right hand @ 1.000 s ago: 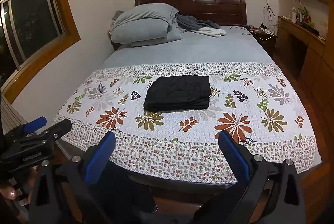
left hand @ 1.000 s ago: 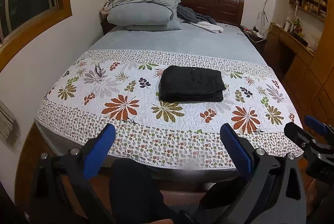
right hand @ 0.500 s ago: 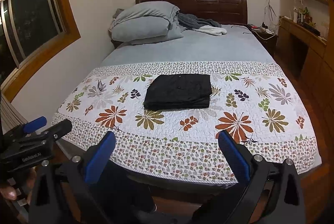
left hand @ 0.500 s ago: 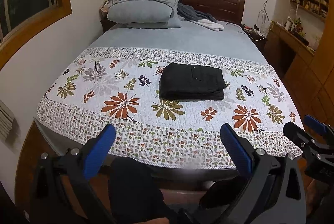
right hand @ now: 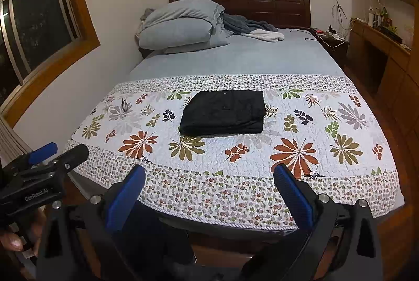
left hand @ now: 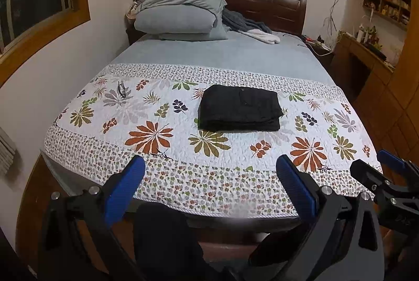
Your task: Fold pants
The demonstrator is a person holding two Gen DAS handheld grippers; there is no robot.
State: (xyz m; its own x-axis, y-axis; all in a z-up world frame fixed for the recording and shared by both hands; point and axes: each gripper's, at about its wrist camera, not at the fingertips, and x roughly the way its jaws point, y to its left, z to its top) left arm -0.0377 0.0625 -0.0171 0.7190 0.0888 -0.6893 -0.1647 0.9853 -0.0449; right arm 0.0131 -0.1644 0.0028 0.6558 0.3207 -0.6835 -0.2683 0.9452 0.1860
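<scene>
Black pants [left hand: 239, 108] lie folded in a flat rectangular stack on the flowered quilt [left hand: 157, 134] in the middle of the bed; they also show in the right wrist view [right hand: 224, 112]. My left gripper [left hand: 209, 188] is open and empty, held off the foot of the bed, well short of the pants. My right gripper [right hand: 208, 192] is open and empty, also back from the bed's foot. Each gripper shows at the edge of the other's view.
Glasses [left hand: 121, 90] lie on the quilt at the left. Pillows [left hand: 180, 15] and a grey blanket [left hand: 248, 26] sit by the headboard. A wall and windows run along the left. A wooden desk and cabinets [left hand: 366, 58] stand on the right.
Both views have tilted slightly, so the bed and pants sit a little higher in frame. The pants have not moved and both grippers stay open.
</scene>
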